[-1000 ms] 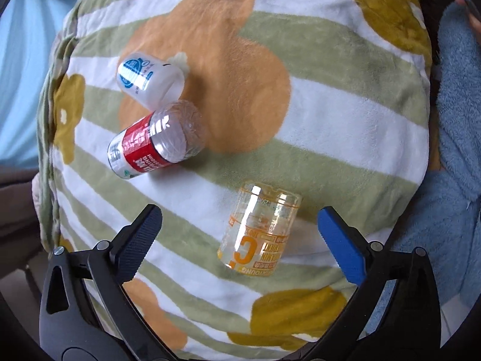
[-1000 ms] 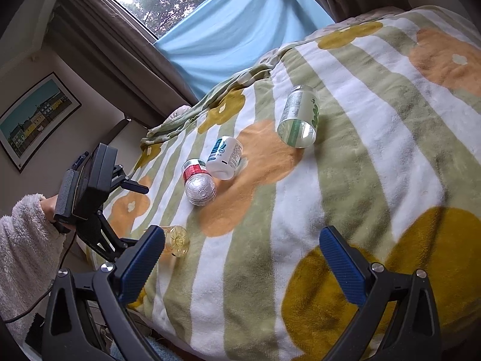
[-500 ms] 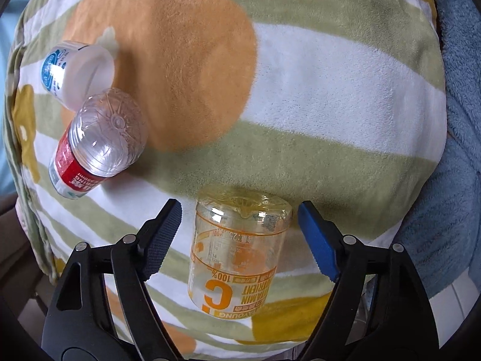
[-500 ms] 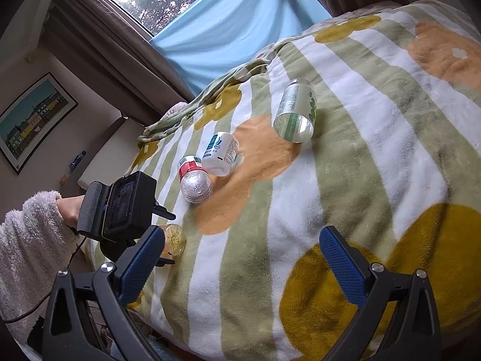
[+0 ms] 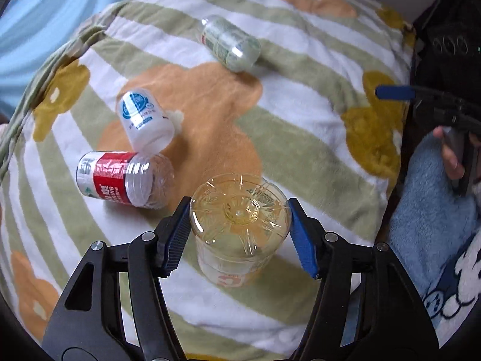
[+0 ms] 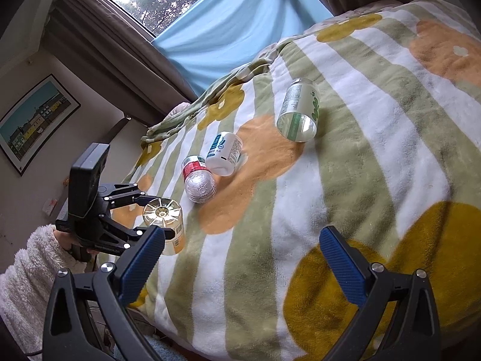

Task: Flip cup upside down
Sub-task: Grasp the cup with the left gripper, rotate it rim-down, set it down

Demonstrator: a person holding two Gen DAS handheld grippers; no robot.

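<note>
A clear plastic cup with orange print [image 5: 240,225] stands upside down on the striped blanket [image 5: 300,114], its base facing up. My left gripper [image 5: 240,228] is shut on the cup, one blue pad on each side of its wall. In the right wrist view the cup [image 6: 163,219] shows at the left near the bed's edge, held by the left gripper [image 6: 150,213]. My right gripper [image 6: 240,258] is open and empty above the near part of the blanket [image 6: 345,165].
Three other cups lie on their sides on the blanket: a red-labelled clear one [image 5: 123,179], a white one with a blue logo [image 5: 144,121] and a green-labelled clear one [image 5: 231,43]. The bed's edge is close on the left. A blue curtain [image 6: 240,24] hangs behind.
My left gripper has closed on the orange-print cup, which lay on its side, and has turned it so that its base faces up. The right gripper has hardly moved.
</note>
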